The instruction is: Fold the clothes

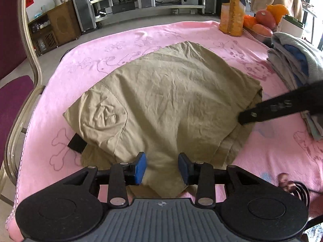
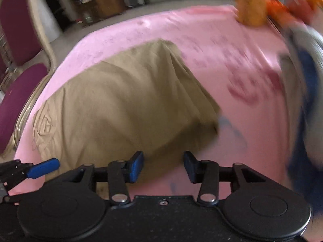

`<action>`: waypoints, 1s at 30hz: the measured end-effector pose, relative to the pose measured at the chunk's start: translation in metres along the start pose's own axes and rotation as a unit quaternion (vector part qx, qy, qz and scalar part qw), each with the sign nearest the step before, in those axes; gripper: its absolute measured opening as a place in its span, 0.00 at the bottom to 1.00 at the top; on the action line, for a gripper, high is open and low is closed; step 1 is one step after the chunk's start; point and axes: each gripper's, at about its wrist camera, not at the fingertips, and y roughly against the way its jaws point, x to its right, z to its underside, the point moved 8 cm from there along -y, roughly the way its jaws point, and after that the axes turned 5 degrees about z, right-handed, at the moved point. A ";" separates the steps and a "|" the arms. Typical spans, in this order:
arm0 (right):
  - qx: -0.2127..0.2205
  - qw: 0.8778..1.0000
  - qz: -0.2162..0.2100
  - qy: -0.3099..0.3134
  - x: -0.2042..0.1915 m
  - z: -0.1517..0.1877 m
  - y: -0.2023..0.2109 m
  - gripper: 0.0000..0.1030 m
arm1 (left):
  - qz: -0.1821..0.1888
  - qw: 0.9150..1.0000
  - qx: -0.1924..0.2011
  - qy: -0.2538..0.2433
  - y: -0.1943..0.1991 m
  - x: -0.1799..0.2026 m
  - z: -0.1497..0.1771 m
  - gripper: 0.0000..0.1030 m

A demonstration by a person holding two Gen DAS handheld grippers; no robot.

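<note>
A khaki garment [image 1: 171,92] lies folded and wrinkled on the pink blanket [image 1: 101,52]. My left gripper [image 1: 163,168] hovers over its near edge, jaws apart, with cloth lying between the blue pads [image 1: 141,168] but no visible pinch. One black finger of my right gripper [image 1: 262,112] reaches in at the garment's right edge. In the blurred right wrist view, the right gripper [image 2: 163,166] stands open over the garment's [image 2: 121,100] near right corner, half over bare blanket [image 2: 232,60]. A blue pad of the left gripper [image 2: 43,170] shows at the lower left.
A stack of grey and blue folded clothes [image 1: 296,60] sits at the right edge. An orange bottle [image 1: 232,18] and a bowl of fruit [image 1: 264,20] stand at the far right. A purple chair [image 1: 14,84] is close on the left. A small black object [image 1: 75,144] peeks from under the garment.
</note>
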 end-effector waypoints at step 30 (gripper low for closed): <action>-0.010 0.905 -0.216 -0.367 0.022 0.024 0.005 0.69 | 0.028 0.998 0.019 0.045 -0.013 -0.133 -0.105 0.83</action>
